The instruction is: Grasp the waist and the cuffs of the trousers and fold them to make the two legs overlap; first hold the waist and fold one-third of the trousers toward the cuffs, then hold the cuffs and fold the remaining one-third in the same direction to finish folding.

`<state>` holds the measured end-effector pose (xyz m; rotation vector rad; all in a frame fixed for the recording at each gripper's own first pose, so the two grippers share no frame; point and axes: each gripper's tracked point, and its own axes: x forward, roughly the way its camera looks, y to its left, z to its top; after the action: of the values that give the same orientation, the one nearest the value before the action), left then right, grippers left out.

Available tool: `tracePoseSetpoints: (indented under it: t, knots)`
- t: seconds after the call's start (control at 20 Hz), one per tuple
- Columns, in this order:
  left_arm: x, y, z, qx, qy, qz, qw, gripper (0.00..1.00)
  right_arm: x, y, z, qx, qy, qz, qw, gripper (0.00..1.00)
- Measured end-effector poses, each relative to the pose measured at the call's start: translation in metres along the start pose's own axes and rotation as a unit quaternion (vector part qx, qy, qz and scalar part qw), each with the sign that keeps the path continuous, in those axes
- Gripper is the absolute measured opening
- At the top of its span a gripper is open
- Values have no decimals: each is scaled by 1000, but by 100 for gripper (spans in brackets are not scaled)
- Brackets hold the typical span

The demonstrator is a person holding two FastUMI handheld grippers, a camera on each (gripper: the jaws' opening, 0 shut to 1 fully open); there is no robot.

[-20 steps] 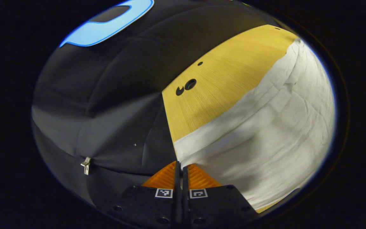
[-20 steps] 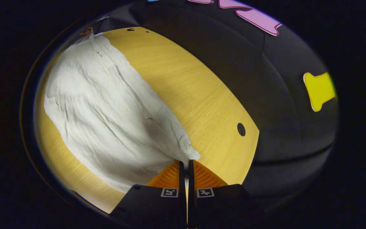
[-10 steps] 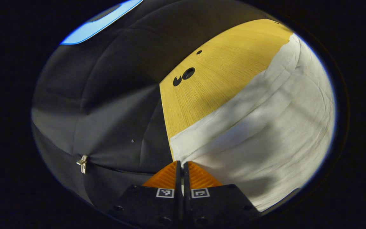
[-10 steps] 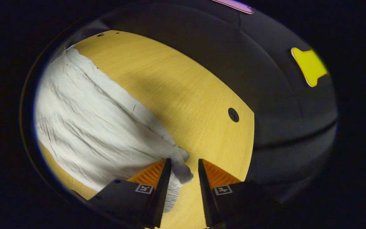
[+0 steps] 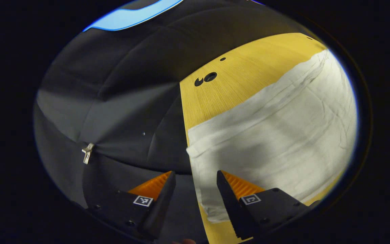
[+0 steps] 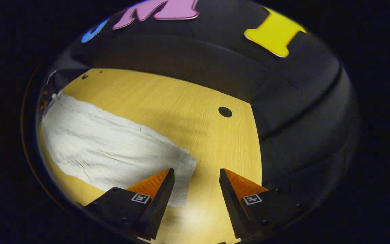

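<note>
The white trousers (image 5: pixel 276 135) lie flat on the yellow wooden table (image 5: pixel 235 78), one end reaching the table's near edge in the left gripper view. My left gripper (image 5: pixel 195 176) is open just above that end, its fingers straddling the table edge with nothing between them. In the right gripper view the trousers (image 6: pixel 107 152) stretch away to the left, their other end lying next to my left finger. My right gripper (image 6: pixel 196 174) is open above the bare table beside that end and holds nothing.
The black cloth wall closes in behind the table in both views. Round holes (image 5: pixel 210 77) mark the tabletop in the left gripper view, and a single hole (image 6: pixel 225 111) in the right gripper view. Bare wood lies beyond the trousers (image 6: pixel 168 101).
Both grippers were shut on the trousers' ends a second ago. The right one opened first, then the left; the cloth dropped flat on the table and both grippers drew back.
</note>
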<state>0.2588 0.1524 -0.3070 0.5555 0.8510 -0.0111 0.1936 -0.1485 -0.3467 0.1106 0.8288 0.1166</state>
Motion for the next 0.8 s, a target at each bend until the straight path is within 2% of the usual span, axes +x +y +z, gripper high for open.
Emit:
tracePoseSetpoints:
  t: [0.05, 0.1, 0.25, 0.3, 0.4, 0.5, 0.6, 0.65, 0.7, 0.8]
  knots:
    - [-12, 3, -7, -5, 4, 8, 1000, 81, -14, 6, -8, 49, -2, 4, 999, 83]
    - [-24, 6, -12, -11, 3, 16, 1000, 86, -27, 10, -18, 97, -3, -2, 995, 83]
    - [-59, 7, -28, -69, -2, 29, 997, 91, -37, 26, -50, 238, -4, -17, 971, 84]
    - [-73, 3, -35, -104, -1, 22, 994, 92, -24, 40, -63, 314, 7, -17, 949, 84]
    - [-106, -10, -41, -189, -6, 5, 982, 93, -8, 50, -80, 413, 10, -19, 910, 84]
    - [-126, -14, -43, -210, -8, 3, 978, 93, 8, 51, -85, 464, 2, -26, 885, 83]
    - [-144, -25, -42, -231, -7, -8, 973, 93, 29, 39, -60, 581, -48, -24, 812, 82]
    - [-149, -30, -38, -238, -12, -4, 971, 93, 31, 35, -61, 597, -54, -32, 800, 81]
    - [-157, -37, -38, -242, -10, -5, 970, 93, 31, 34, -68, 603, -53, -44, 795, 79]
    - [-164, -48, -36, -252, -3, -2, 968, 93, 29, 32, -76, 615, -59, -45, 785, 57]
